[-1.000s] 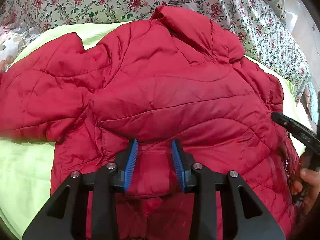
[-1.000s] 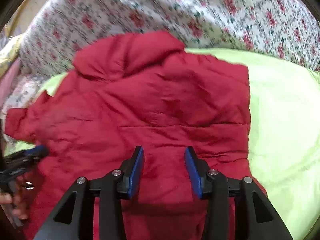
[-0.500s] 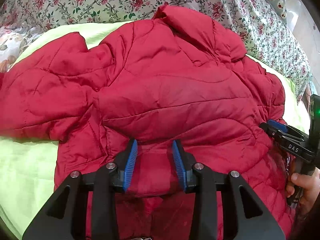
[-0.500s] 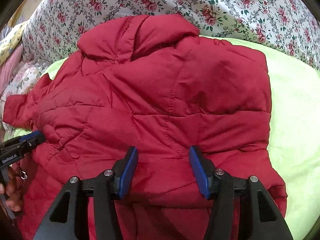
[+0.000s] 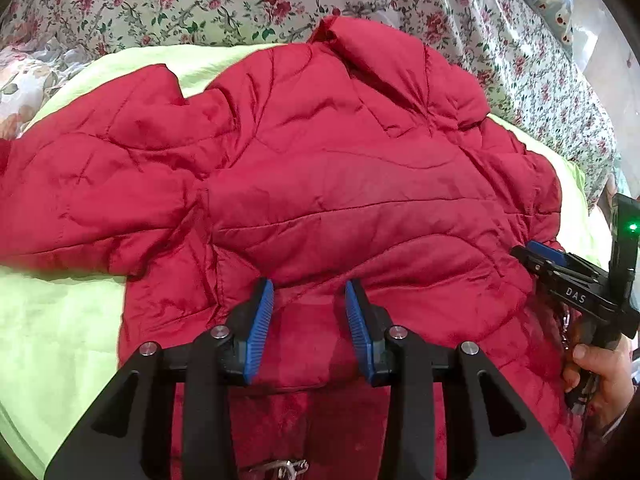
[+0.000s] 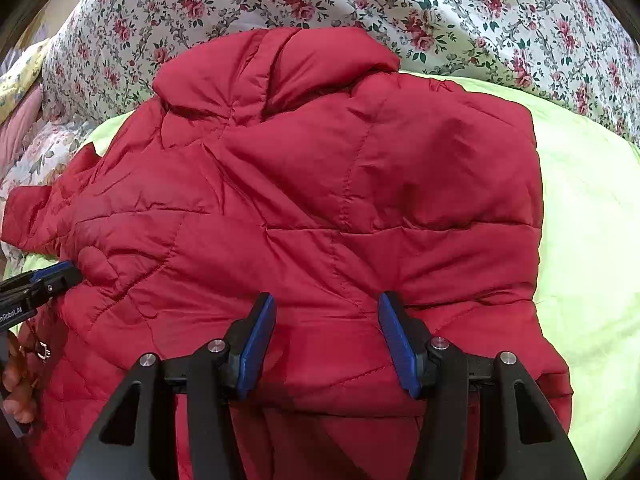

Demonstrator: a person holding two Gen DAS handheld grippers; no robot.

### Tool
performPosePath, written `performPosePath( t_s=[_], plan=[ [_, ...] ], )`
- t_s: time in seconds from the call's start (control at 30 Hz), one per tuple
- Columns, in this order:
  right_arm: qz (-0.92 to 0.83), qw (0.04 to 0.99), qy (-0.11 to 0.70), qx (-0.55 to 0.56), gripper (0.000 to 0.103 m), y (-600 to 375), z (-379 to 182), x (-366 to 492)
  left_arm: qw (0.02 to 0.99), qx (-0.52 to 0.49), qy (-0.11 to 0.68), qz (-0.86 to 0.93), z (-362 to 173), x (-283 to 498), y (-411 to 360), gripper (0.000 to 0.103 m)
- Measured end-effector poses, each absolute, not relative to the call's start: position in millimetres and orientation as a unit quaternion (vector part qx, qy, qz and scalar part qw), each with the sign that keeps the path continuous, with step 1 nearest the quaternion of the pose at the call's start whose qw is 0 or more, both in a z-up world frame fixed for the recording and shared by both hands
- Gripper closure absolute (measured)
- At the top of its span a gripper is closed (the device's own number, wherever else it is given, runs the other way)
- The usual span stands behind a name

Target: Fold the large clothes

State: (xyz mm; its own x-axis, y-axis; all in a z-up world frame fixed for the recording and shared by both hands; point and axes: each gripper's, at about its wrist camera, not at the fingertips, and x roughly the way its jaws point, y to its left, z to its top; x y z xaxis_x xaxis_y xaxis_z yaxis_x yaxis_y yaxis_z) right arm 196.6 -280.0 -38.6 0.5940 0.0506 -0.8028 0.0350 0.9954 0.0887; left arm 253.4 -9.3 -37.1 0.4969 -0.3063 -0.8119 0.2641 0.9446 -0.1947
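Note:
A red quilted jacket (image 5: 340, 184) lies spread on a lime-green sheet (image 5: 52, 320), collar toward the far side and one sleeve (image 5: 80, 184) stretched to the left. My left gripper (image 5: 308, 286) is shut on a raised fold of fabric at the jacket's near edge. It also shows at the left edge of the right wrist view, where the left gripper (image 6: 68, 274) pinches a lump of cloth. My right gripper (image 6: 326, 298) stands open over the jacket's (image 6: 340, 200) near right part, with cloth lying between the pads but not squeezed. In the left wrist view the right gripper (image 5: 528, 252) touches the jacket's right edge.
A floral bedcover (image 6: 400, 8) rises behind the jacket. The green sheet (image 6: 592, 240) lies bare to the right of it. A hand (image 5: 600, 364) holds the right gripper's handle. A metal zip pull (image 5: 280, 468) dangles at the near hem.
The right gripper's jaws have spread wider and it has come down onto the jacket's right edge. The left gripper keeps its hold and has stayed where it was.

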Motion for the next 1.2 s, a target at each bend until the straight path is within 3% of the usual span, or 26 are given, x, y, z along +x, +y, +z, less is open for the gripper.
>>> performPosePath(
  t_s=[0.1,0.23,0.6,0.67,0.83,0.93,1.13,1.2],
  plan=[
    [0.006,0.891,0.451,0.054,0.047,-281,-35,195,0.866,-0.037,0.472,-0.160,-29,248,4,0.064],
    [0.006,0.893,0.446,0.061,0.046,-281,-21,187,0.873,-0.065,0.464,-0.137,-18,241,34,0.052],
    [0.063,0.899,0.431,0.044,0.038,-245,11,147,0.869,-0.135,0.472,-0.071,-28,230,131,0.052],
    [0.079,0.896,0.434,0.042,0.038,-236,12,141,0.866,-0.149,0.474,-0.058,-32,229,146,0.046],
    [0.116,0.887,0.446,0.041,0.037,-213,12,130,0.860,-0.183,0.475,-0.033,-41,223,178,0.045],
    [0.132,0.881,0.453,0.037,0.036,-202,9,124,0.859,-0.204,0.470,-0.020,-43,221,192,0.036],
    [0.160,0.870,0.465,0.029,0.036,-186,4,112,0.851,-0.260,0.457,-0.002,-49,225,223,0.036],
    [0.166,0.867,0.468,0.027,0.036,-182,3,109,0.846,-0.284,0.452,0.007,-52,227,235,0.031]
  ],
)
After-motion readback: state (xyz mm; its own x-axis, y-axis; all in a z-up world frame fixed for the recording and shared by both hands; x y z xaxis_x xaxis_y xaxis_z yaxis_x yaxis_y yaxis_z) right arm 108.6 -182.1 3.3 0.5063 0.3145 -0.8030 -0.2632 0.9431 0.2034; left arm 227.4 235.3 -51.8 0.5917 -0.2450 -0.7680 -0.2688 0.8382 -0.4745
